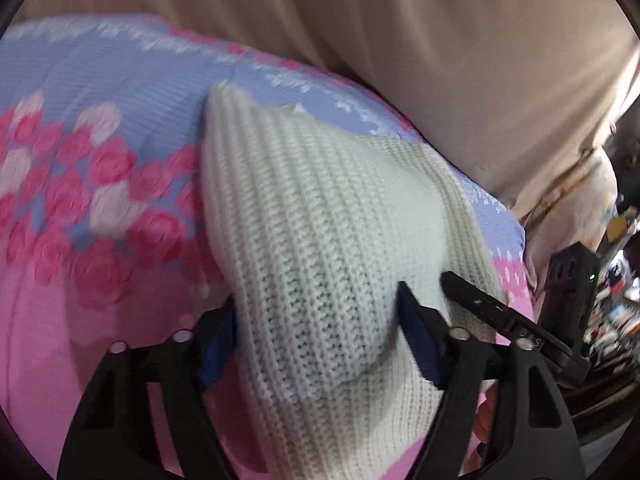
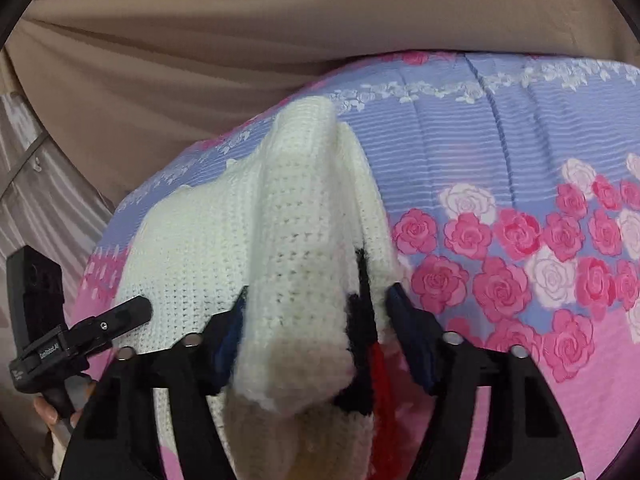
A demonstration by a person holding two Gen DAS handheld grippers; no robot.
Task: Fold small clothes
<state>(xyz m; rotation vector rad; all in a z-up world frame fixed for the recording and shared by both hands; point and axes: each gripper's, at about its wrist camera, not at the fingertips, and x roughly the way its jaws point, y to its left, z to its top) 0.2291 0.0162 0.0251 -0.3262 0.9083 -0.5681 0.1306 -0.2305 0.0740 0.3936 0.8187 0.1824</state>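
1. While both claws hold it, the small cream-white ribbed knit garment point(image 1: 320, 216) lies partly raised over the quilted bedspread of lilac and pink with printed roses point(image 1: 80, 184); its far end rests on the spread near the beige draped curtain point(image 1: 440, 40) behind.
2. Seen from its own camera, the left gripper point(image 1: 316, 320) has a thick bunch of the knit between its blue-padded fingers point(image 1: 420, 336), and the fabric fills the gap, so it appears clamped on the cloth.
3. Likewise the right gripper point(image 2: 316, 320) pinches a doubled roll of the same knit; a black and red knitted patch point(image 2: 366, 320) shows on the cloth beside its right-hand pad.
4. Each camera also catches the other tool at its edge, so the two claws sit near each other along the near edge of the garment.
5. My reading is that a fold is in progress: the near edge is lifted and ready to be carried toward the far end.
6. Next, both claws would need to travel together and level, lay the edge down squarely, then let go without dragging the loose knit.
7. One risk is that the stretchy knit sags between the grips and lands creased.
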